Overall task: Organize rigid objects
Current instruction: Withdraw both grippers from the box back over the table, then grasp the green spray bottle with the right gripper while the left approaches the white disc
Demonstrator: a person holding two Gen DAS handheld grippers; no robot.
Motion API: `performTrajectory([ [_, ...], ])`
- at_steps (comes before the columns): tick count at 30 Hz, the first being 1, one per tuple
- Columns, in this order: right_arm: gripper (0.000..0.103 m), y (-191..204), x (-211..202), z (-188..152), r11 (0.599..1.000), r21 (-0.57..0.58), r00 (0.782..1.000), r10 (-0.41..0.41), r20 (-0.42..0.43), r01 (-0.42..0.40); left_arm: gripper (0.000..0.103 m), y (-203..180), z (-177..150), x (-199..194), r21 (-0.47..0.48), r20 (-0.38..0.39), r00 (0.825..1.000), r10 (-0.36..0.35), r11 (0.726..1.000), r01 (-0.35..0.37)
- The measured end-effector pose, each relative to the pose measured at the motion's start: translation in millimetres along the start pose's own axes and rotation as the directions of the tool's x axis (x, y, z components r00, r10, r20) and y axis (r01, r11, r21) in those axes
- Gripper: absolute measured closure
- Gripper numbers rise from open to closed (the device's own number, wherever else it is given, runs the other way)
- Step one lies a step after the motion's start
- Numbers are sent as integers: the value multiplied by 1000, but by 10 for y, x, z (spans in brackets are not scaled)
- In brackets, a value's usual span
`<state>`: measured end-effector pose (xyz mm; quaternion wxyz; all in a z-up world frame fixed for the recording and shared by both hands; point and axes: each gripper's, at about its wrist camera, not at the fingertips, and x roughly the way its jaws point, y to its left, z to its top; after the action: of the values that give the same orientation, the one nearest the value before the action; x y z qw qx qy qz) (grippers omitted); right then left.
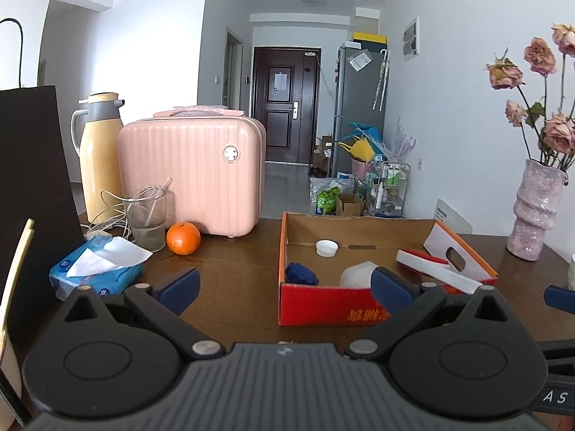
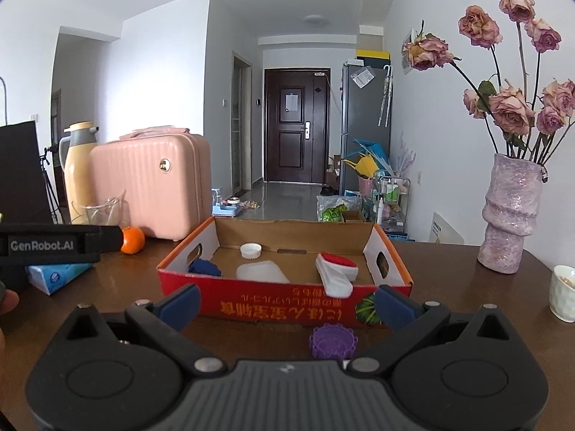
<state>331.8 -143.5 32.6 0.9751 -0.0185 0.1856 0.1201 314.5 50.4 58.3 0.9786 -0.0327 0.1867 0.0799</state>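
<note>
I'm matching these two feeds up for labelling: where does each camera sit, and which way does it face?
Left wrist: on the left gripper, facing across the table at the cardboard box and pink case; its own open fingers show.
Right wrist: on the right gripper, square to the same box, purple cap lying between its open fingers; the other gripper's body and a hand's edge show at left.
Shared: box, case, orange, vase, hallway door.

Box [image 2: 287,298] holds 4 items — ring [image 2: 333,342] lies before it.
</note>
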Motion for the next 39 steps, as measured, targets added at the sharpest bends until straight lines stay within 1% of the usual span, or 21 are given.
performTrajectory([
  [11,0,54,-285,-252,999,-30,999,12,-31,-13,0,92,-286,-290,26,-27,999,-19,999,20],
  [19,0,76,-387,-473,999,-40,997,0,-80,-3,0,159,-519,-345,39,-74,997,-28,999,31],
  [24,0,40,-352,-608,1000,-26,989,0,-145,-4,0,212,-639,-311,38,-101,994,-31,999,35],
  [28,0,26,-265,-674,1000,-19,982,-5,-191,2,0,264,-710,-257,25,-116,993,-21,999,24],
  [31,0,12,-155,-691,1000,-2,974,-16,-228,16,0,292,-730,-222,12,-125,992,-24,1000,26],
  [33,0,17,-69,-698,999,8,967,-36,-253,39,0,308,-736,-210,5,-127,992,-24,1000,25],
  [35,0,21,36,-710,997,31,956,-59,-289,71,0,308,-748,-195,4,-132,991,-26,1000,27],
  [37,3,27,133,-725,994,60,948,-69,-311,92,0,301,-763,-179,7,-140,990,-26,1000,27],
  [39,8,40,215,-725,992,72,942,-75,-326,104,0,285,-789,-157,13,-152,988,-22,1000,24],
])
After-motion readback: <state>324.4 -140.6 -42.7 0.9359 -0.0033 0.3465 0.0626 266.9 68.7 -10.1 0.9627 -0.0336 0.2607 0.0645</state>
